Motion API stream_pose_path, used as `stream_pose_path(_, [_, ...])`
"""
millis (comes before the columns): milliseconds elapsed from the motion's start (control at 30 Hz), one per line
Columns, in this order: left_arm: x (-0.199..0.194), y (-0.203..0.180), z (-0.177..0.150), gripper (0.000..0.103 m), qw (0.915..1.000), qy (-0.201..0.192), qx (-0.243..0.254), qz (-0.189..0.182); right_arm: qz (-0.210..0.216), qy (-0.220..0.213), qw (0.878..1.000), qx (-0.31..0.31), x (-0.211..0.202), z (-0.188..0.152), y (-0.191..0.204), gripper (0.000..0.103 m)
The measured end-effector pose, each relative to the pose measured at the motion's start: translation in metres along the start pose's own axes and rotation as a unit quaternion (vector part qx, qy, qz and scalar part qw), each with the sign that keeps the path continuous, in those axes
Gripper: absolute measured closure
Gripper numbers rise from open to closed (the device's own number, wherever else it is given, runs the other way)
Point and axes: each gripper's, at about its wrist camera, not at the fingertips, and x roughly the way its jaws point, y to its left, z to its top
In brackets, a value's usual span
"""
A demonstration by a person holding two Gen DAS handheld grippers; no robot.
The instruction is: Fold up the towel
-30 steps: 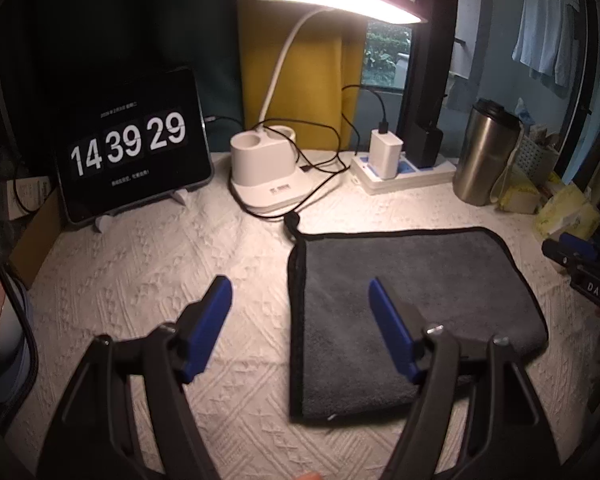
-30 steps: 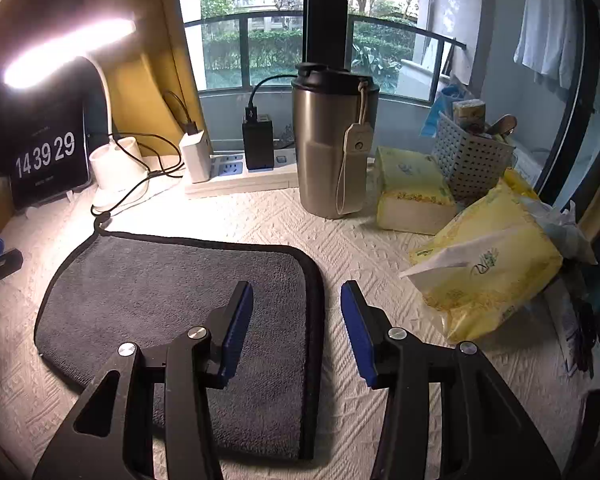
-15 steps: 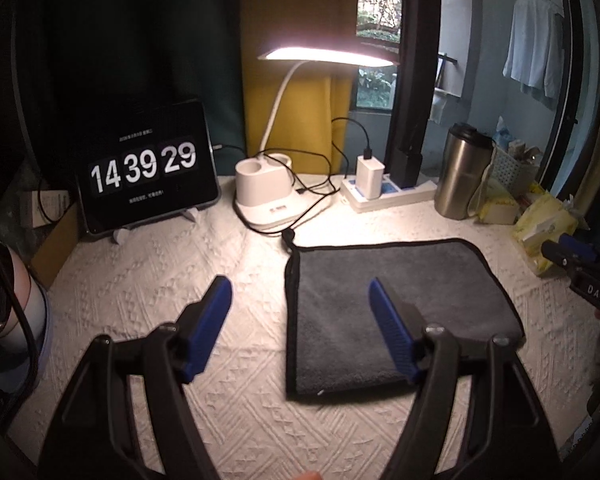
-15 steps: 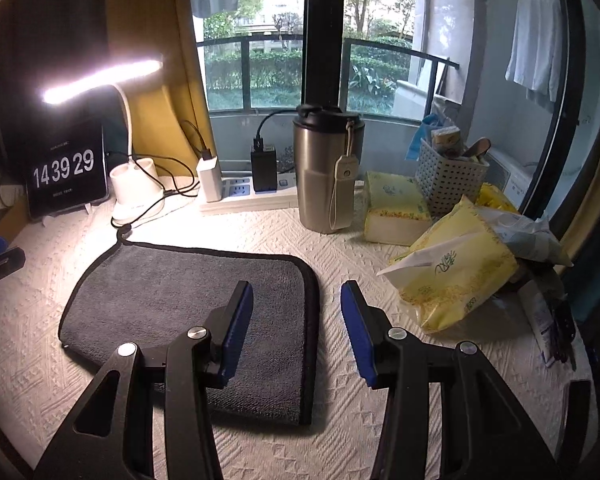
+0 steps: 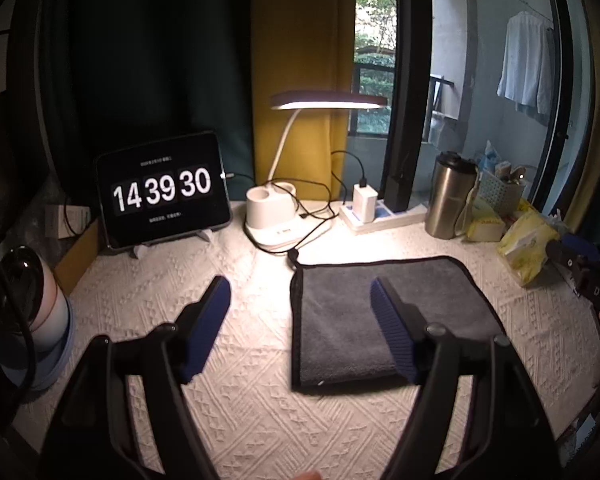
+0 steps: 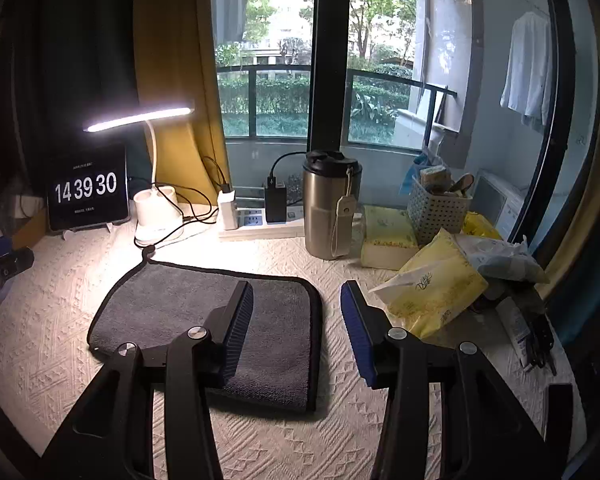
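A dark grey towel (image 5: 340, 304) with black trim lies folded flat on the white textured table cover; it also shows in the right wrist view (image 6: 172, 304). My left gripper (image 5: 300, 304) is open and empty, held above the towel's left edge. My right gripper (image 6: 296, 312) is open and empty, held above the towel's right edge. The right gripper's tip shows at the far right of the left wrist view (image 5: 580, 256).
Behind the towel stand a tablet clock (image 5: 164, 192), a lit desk lamp (image 5: 276, 216), a power strip (image 5: 380, 216) and a steel tumbler (image 6: 328, 208). Yellow tissue packs (image 6: 432, 288) and a white basket (image 6: 436, 208) crowd the right. A cup (image 5: 32, 320) stands left.
Both grippers have risen and pulled back from the towel, so more of the room shows. The towel has not moved. Both stay open.
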Motion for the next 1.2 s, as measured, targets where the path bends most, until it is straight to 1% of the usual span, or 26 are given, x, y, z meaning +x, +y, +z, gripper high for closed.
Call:
stream_pose_path(433, [-0.046,0.006,0.001,0.029,0.9990,-0.044,-0.008,-0.011,0.000,-0.044,0.999,-0.005,-0.049,0.003,0.009,0.055])
stream_pose_path(533, [-0.058,0.006,0.000,0.028,0.9982,-0.058,-0.002,-0.013,-0.002,-0.059,0.998,-0.004,-0.062,0.004,0.011,0.055])
stream_pose_path(567, [-0.065,0.004,0.000,0.027,0.9976,-0.068,0.001,-0.012,-0.004,-0.064,0.998,-0.003,-0.067,0.004,0.011,0.055])
stream_pose_path(600, [-0.070,0.004,-0.001,0.021,0.9971,-0.075,0.003,-0.014,-0.008,-0.078,0.997,-0.002,-0.078,0.004,0.012,0.054])
stream_pose_path(633, [-0.077,0.003,-0.002,0.014,0.9962,-0.085,0.004,-0.018,-0.009,-0.083,0.997,-0.001,-0.081,0.004,0.012,0.052])
stream_pose_path(667, [-0.082,0.003,-0.002,0.012,0.9955,-0.093,0.005,-0.021,-0.009,-0.083,0.997,-0.001,-0.081,0.004,0.012,0.050])
stream_pose_path(700, [-0.087,0.003,-0.003,0.010,0.9947,-0.101,0.004,-0.022,-0.011,-0.097,0.995,0.003,-0.093,0.003,0.012,0.047])
stream_pose_path(867, [-0.110,0.004,-0.006,0.010,0.9901,-0.138,0.001,-0.026,-0.016,-0.116,0.993,0.004,-0.111,0.000,0.010,0.046])
stream_pose_path(900, [-0.113,0.005,-0.007,0.009,0.9892,-0.145,-0.001,-0.026,-0.018,-0.131,0.991,0.002,-0.121,-0.003,0.010,0.046])
stream_pose_path(933, [-0.116,0.005,-0.008,0.009,0.9885,-0.149,-0.003,-0.025,-0.018,-0.131,0.991,0.002,-0.121,-0.003,0.010,0.045])
stream_pose_path(1067, [-0.129,0.007,-0.014,0.009,0.9845,-0.174,-0.007,-0.023,-0.026,-0.164,0.986,-0.001,-0.142,-0.011,0.011,0.044])
stream_pose_path(1200, [-0.143,0.002,-0.021,0.008,0.9795,-0.201,0.006,0.005,-0.044,-0.195,0.980,-0.010,-0.161,-0.020,0.011,0.040])
